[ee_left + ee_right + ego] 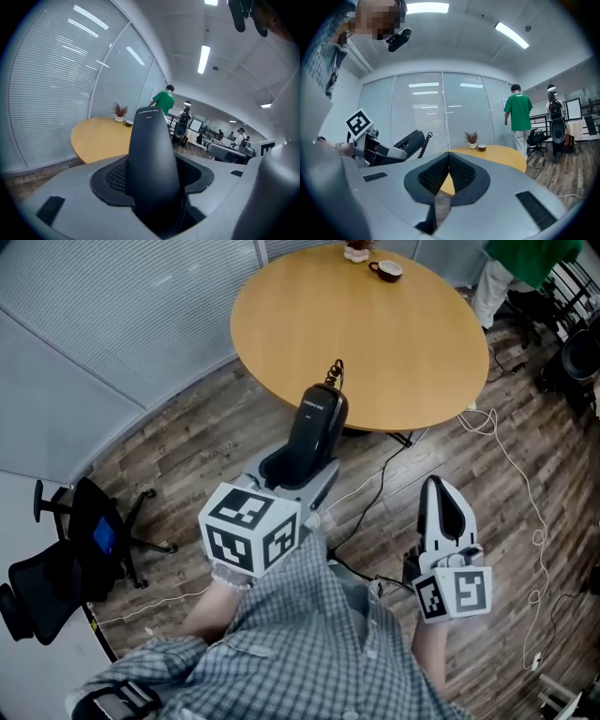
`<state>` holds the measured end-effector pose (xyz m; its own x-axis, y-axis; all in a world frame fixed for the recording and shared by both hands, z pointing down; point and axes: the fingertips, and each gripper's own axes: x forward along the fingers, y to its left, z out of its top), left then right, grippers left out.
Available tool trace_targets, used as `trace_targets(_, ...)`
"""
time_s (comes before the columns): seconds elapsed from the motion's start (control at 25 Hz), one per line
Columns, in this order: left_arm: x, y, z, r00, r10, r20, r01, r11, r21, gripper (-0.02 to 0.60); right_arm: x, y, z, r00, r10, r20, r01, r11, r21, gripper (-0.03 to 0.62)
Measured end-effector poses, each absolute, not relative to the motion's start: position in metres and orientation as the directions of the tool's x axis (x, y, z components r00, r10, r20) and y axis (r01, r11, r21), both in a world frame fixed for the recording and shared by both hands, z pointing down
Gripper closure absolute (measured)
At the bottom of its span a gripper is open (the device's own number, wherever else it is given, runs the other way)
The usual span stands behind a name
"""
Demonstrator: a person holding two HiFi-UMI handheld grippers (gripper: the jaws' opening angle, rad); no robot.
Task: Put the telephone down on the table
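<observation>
- Left tool (pixel 298 465): clamping the lower end of a black telephone handset (pixel 317 416) and holding it tilted in the air over the wooden floor (pixel 187 446), beside the round desk's (pixel 375 343) near edge. A coiled cord (pixel 337 371) is showing at its top.
- Right tool (pixel 441 498): jaws resting together, gripping nothing.

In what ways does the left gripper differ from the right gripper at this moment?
The left gripper clamps a black telephone handset; the right gripper holds nothing. The left gripper's fingers stand apart around it; the right gripper's fingers meet at the tips. Both point toward the round table.
</observation>
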<state>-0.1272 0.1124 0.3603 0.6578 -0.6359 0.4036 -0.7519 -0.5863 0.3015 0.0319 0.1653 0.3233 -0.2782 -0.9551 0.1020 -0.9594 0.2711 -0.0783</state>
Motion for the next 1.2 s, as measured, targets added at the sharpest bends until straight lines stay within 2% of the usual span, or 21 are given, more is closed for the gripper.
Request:
trace_targets(0.84, -0.147, 0.006, 0.366, 0.715, -0.593, 0.372, -0.697, -0.647, 0.308, 0.304, 0.014, 0.078, 0.318, -0.175, -0.98, 0.099, -0.984, 0.173, -0.028, 0.585)
trace_targets(1.2, -0.143, -0.013, 0.368, 0.715, -0.596, 0.365, -0.696, -0.654, 0.296, 0.304, 0.019, 0.054, 0.318, -0.191, -0.978, 0.082, -0.982, 0.19, -0.015, 0.585)
